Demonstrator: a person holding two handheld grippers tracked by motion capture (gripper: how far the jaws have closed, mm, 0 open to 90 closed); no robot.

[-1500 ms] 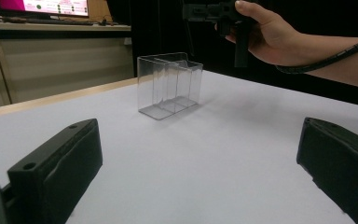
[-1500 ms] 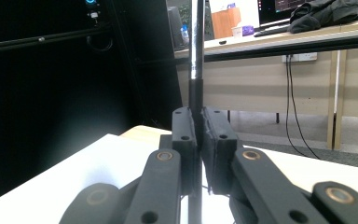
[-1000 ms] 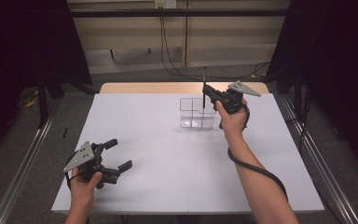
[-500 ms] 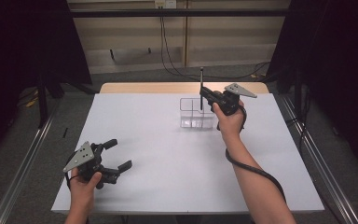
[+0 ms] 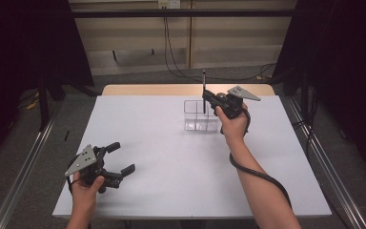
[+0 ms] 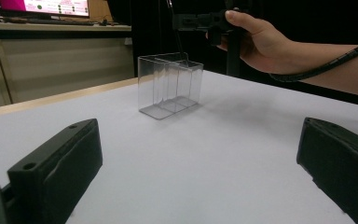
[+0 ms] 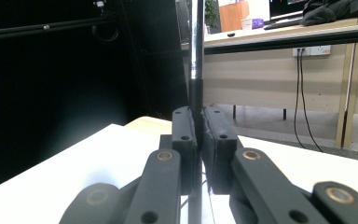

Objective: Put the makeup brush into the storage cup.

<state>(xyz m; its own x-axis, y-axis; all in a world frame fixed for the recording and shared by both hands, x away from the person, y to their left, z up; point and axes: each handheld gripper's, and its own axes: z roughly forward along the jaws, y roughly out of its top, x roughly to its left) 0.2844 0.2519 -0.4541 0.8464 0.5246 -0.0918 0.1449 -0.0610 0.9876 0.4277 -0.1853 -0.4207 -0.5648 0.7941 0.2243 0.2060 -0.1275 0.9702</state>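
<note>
Broadly, the white table (image 5: 171, 157) spans the high view, and toward its twelve o'clock edge stands the clear divided holder (image 5: 199, 115), a see-through box split into compartments. The right gripper (image 5: 207, 99) hovers just at the holder's three o'clock side, its jaws pressed together on a thin dark pen (image 5: 204, 82), whose long axis runs upright, top toward twelve o'clock and lower end over the holder's right-hand compartments. I cannot tell whether the tip is already inside or which cell it is over. Judging by this, the coming move is a straight lowering, so the pen must stay plumb above one cell. The left gripper (image 5: 121, 158) rests well apart at seven o'clock, jaws spread and empty; the right hand is plainly nearer.
</note>
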